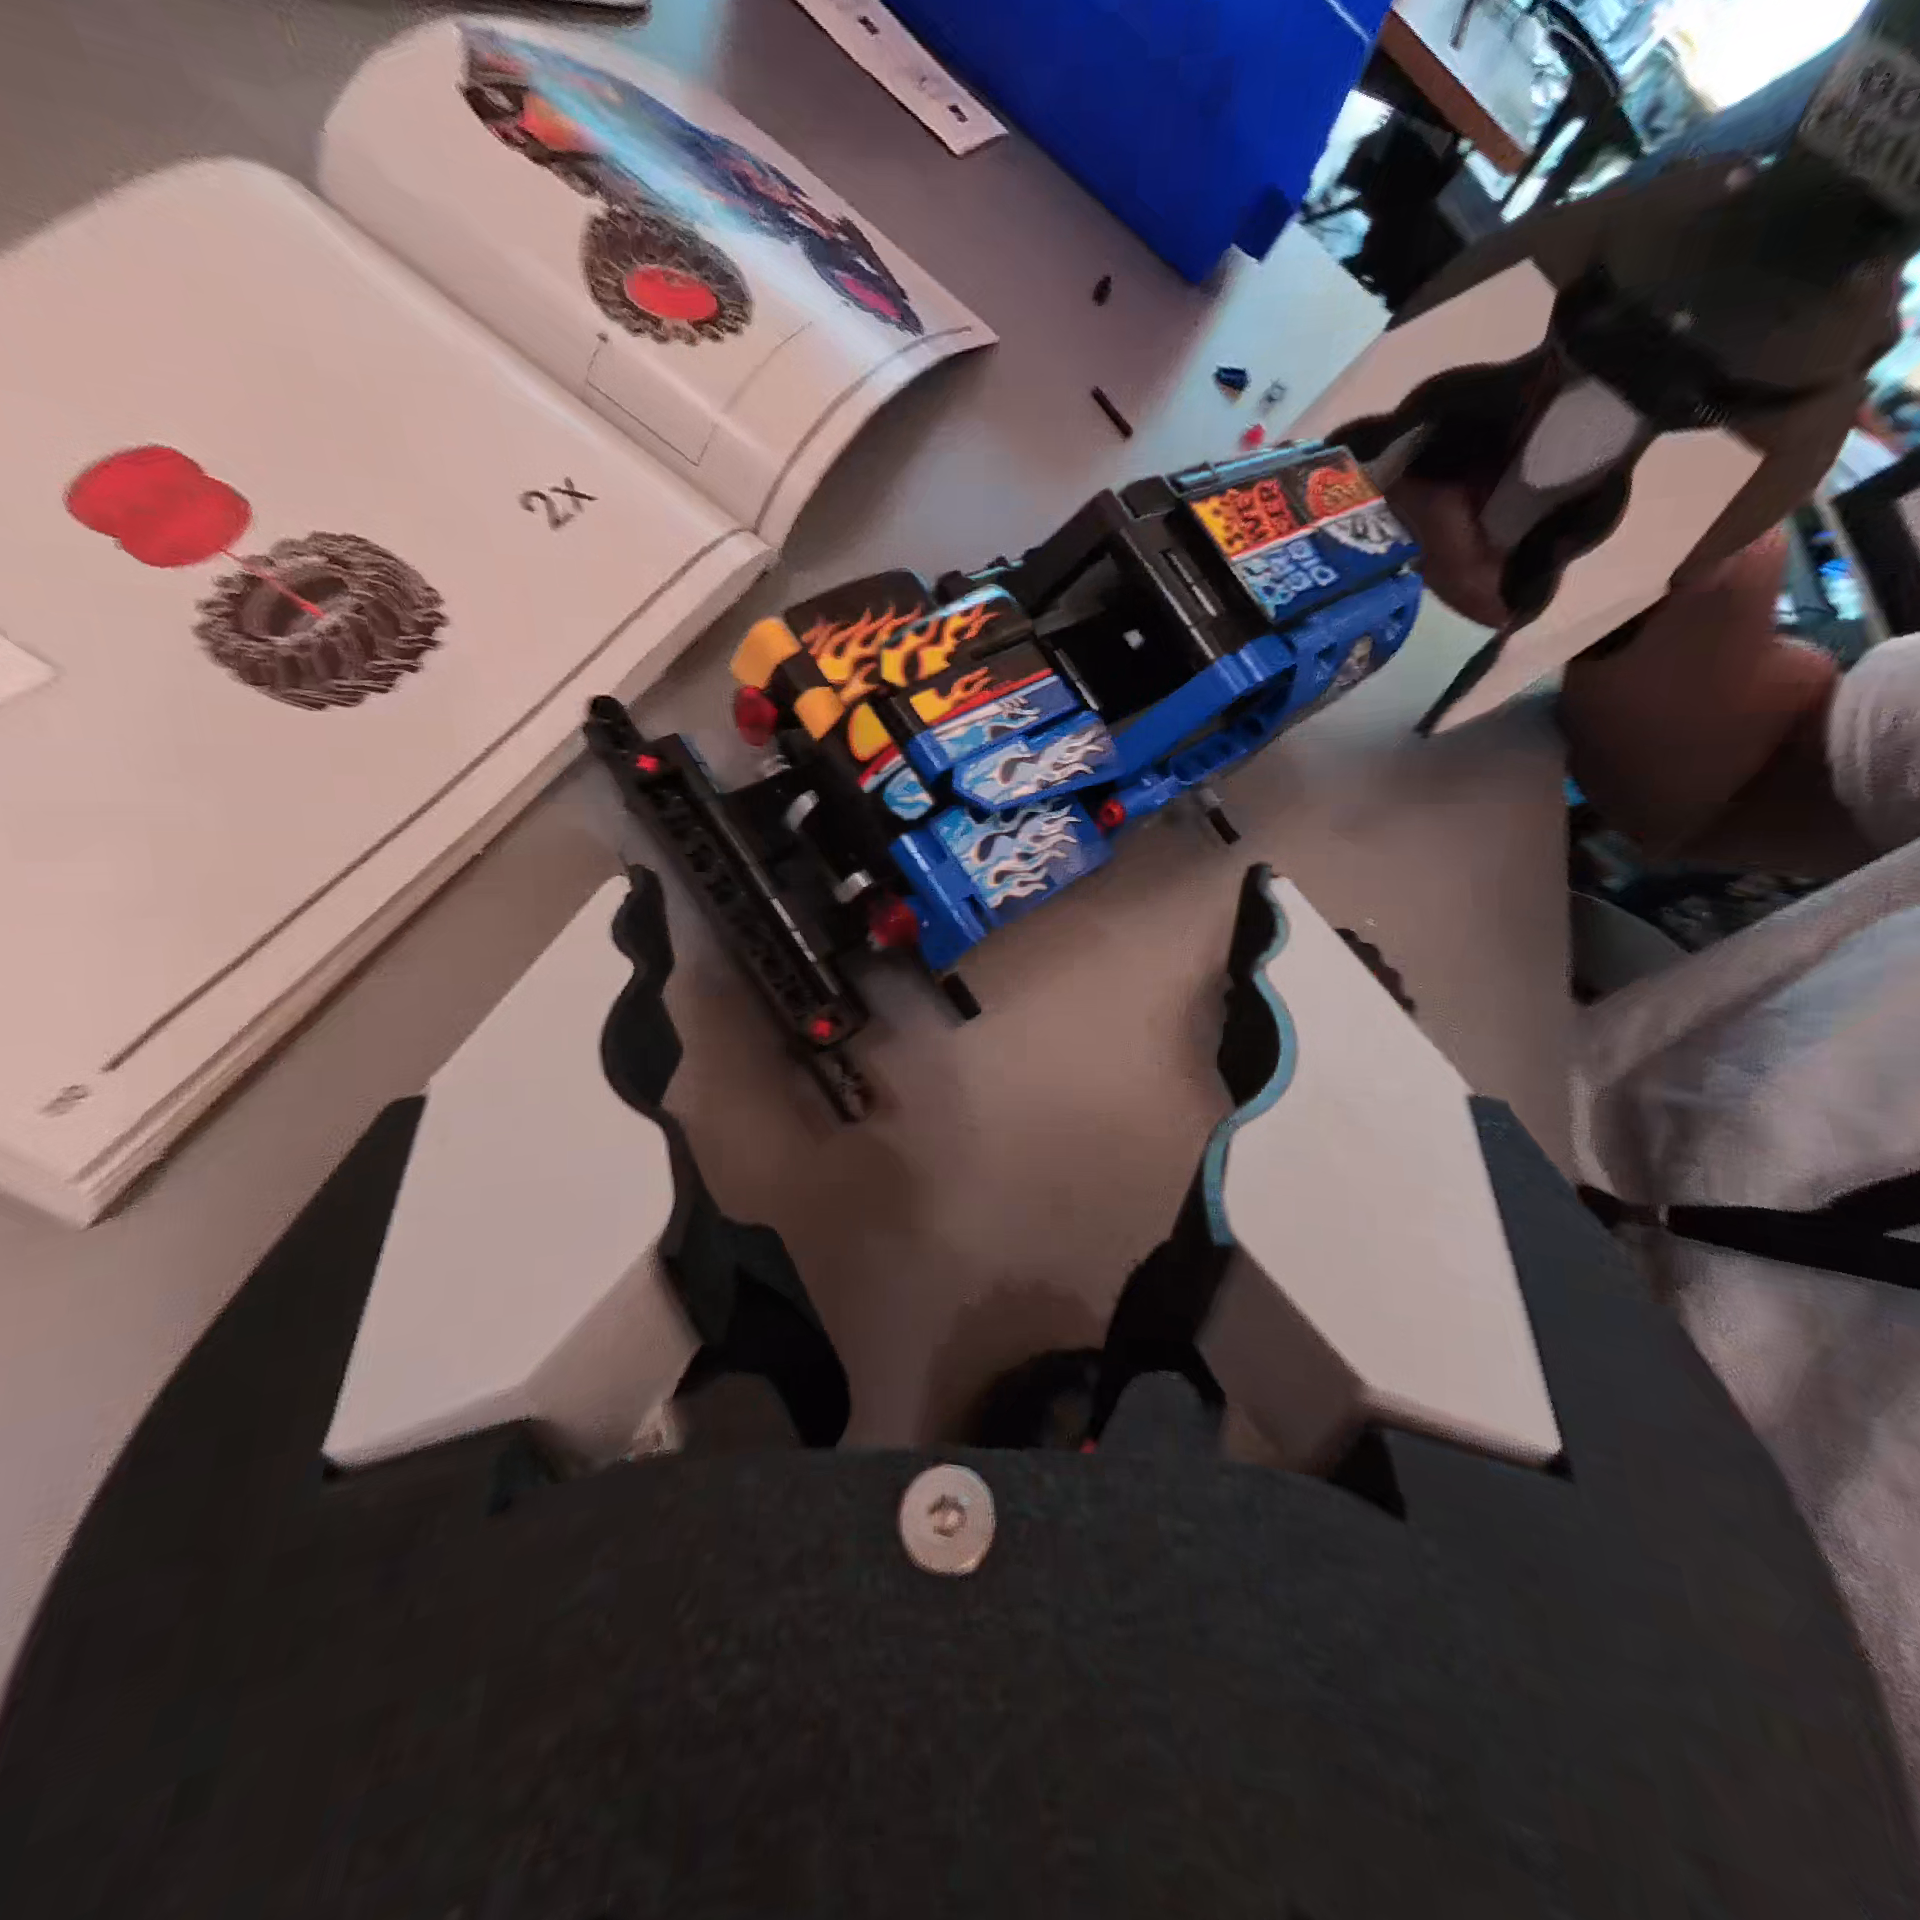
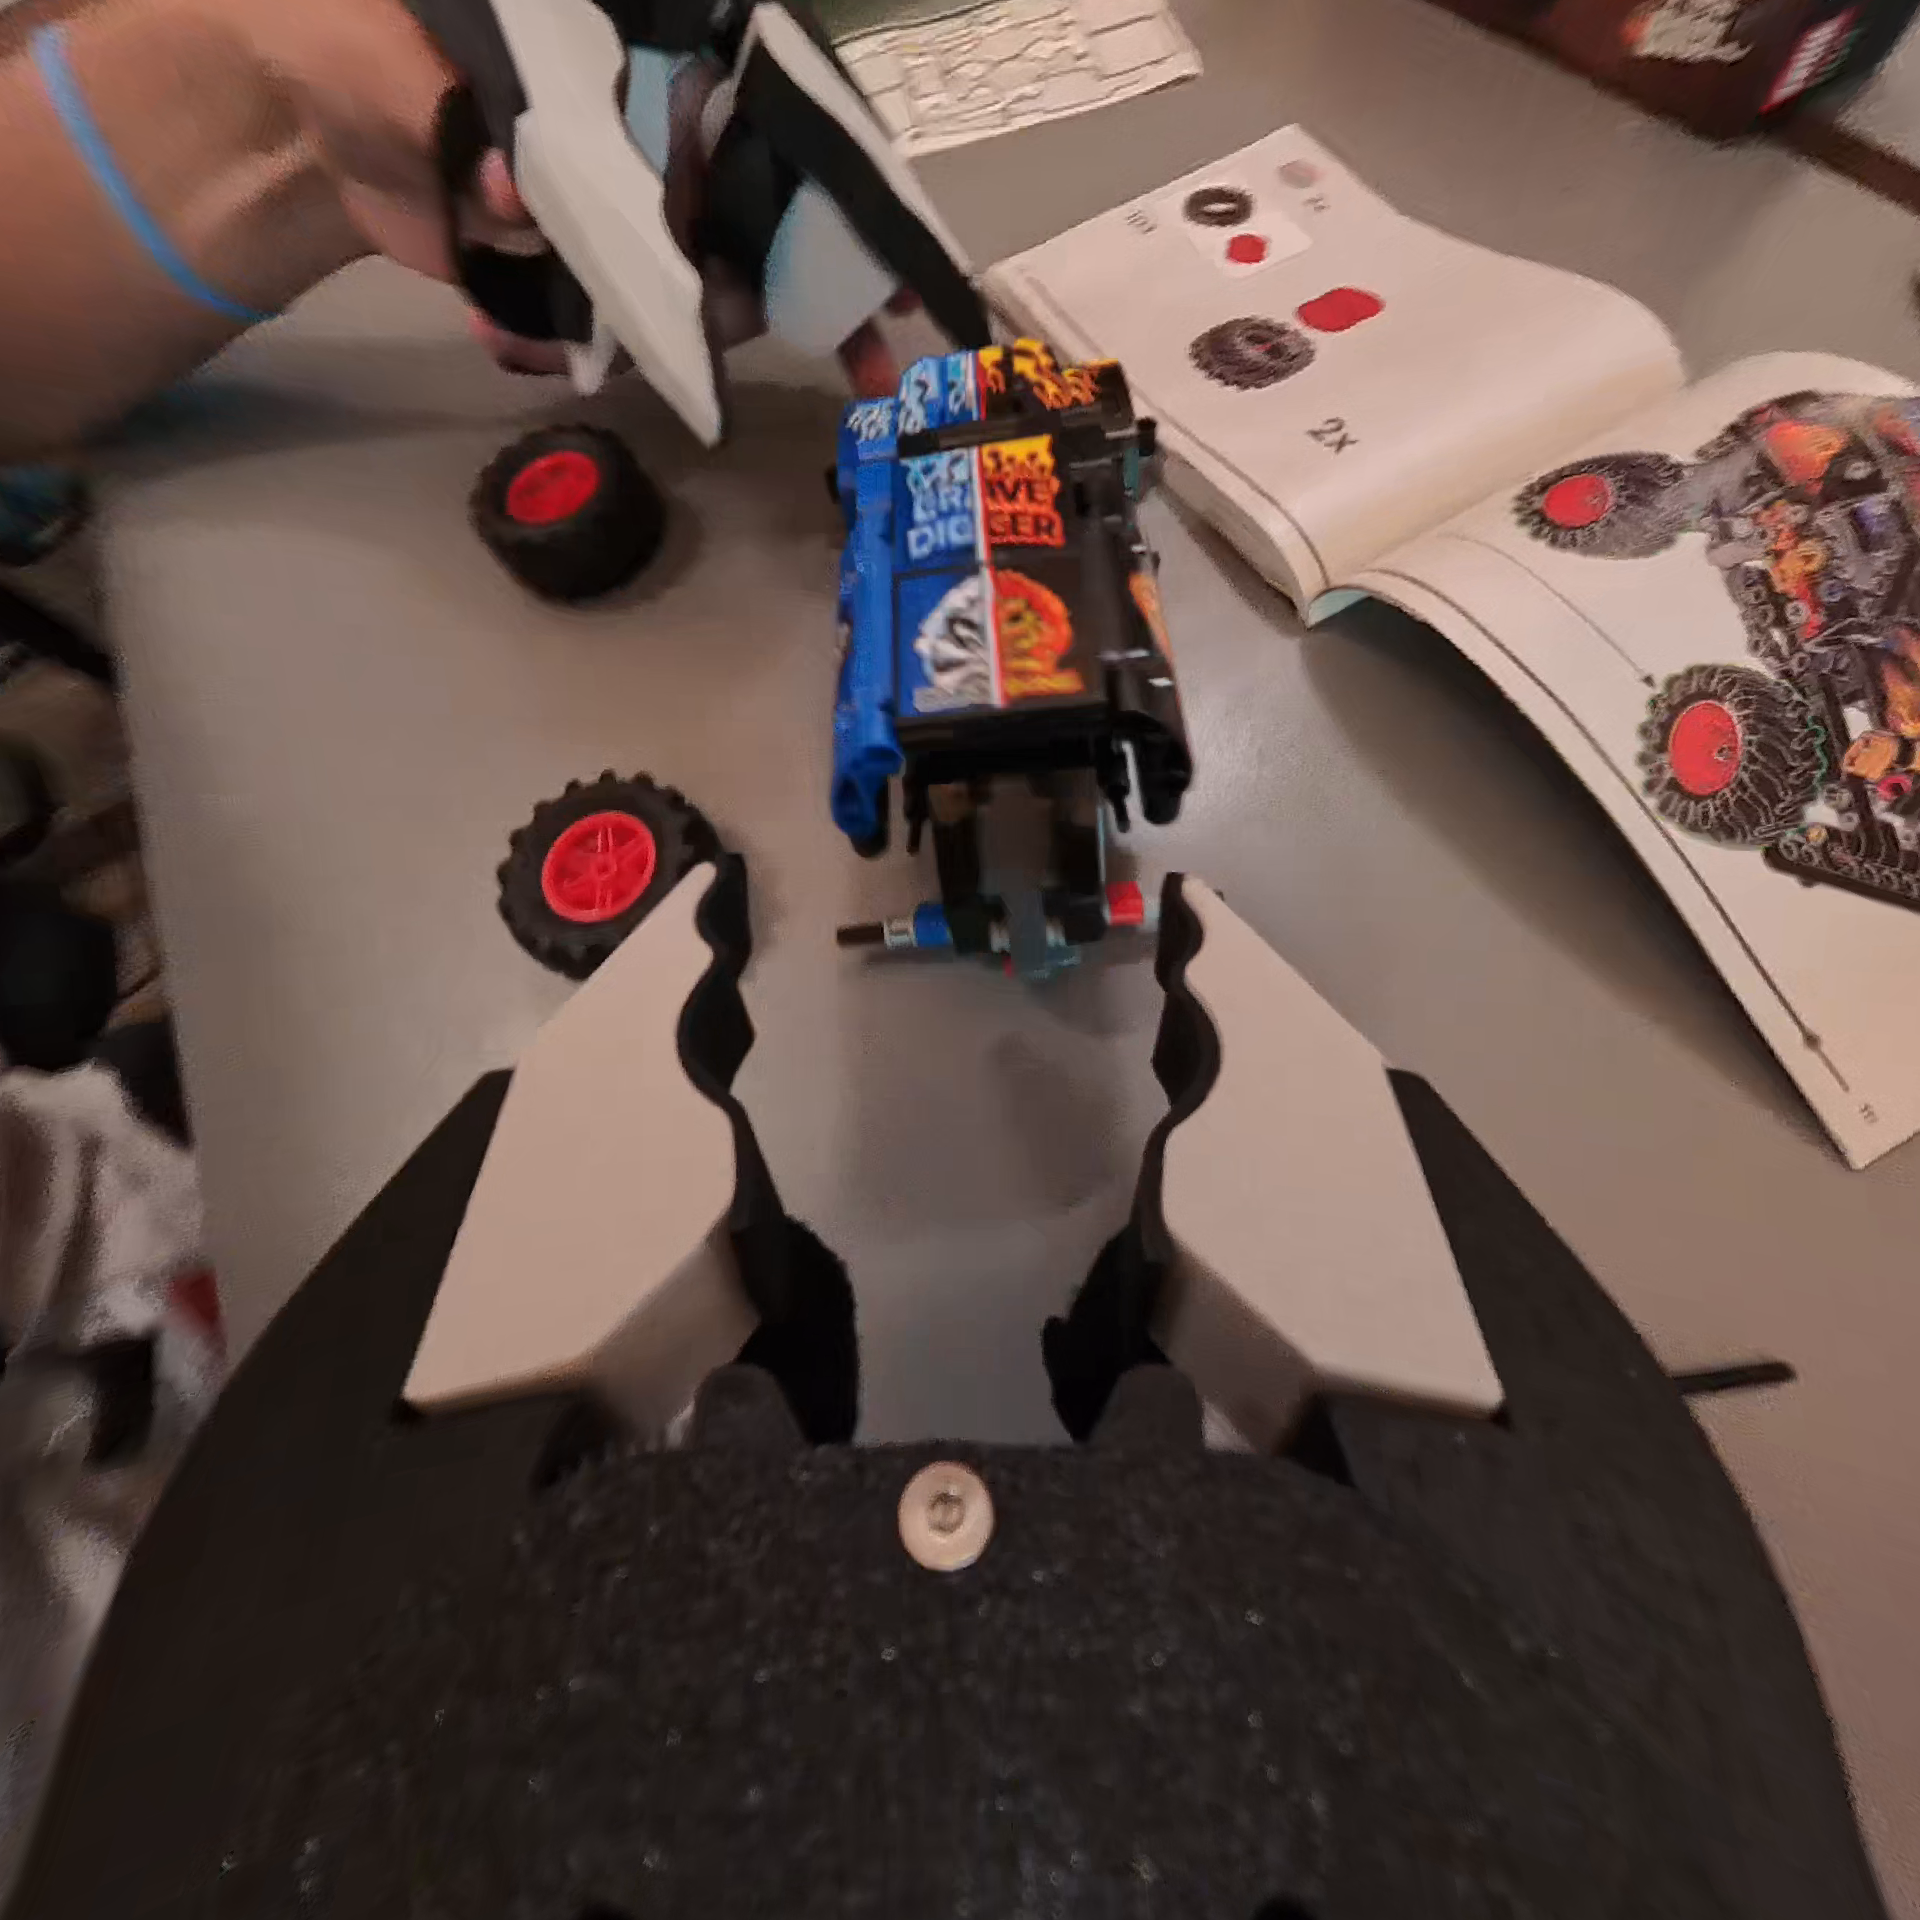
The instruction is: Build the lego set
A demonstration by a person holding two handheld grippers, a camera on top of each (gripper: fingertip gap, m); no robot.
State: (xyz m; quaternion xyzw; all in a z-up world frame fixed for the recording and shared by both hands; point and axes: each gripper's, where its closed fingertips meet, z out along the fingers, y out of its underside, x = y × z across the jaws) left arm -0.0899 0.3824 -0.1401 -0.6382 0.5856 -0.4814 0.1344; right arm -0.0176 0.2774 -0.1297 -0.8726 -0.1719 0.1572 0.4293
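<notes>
We see a grey table [image 2: 343, 727] bearing the wheelless truck [image 2: 997, 623], two red-hubbed wheels [image 2: 569, 511] [image 2: 603, 868] to one side, an open booklet [image 2: 1403, 436] on the other, a blue box [image 1: 1143, 114] and small loose parts [image 1: 1110, 408].

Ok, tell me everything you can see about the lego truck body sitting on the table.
The truck body is a plastic brick build, blue down one side and black down the other, with flame stickers in white-blue and orange-yellow, plus printed panels on its roof. A long black beam with red pins crosses one end; bare axle ends stick out low at the sides. No wheels are fitted. It rests on the grey table beside the open instruction booklet, between both open grippers, neither gripping it.
</notes>
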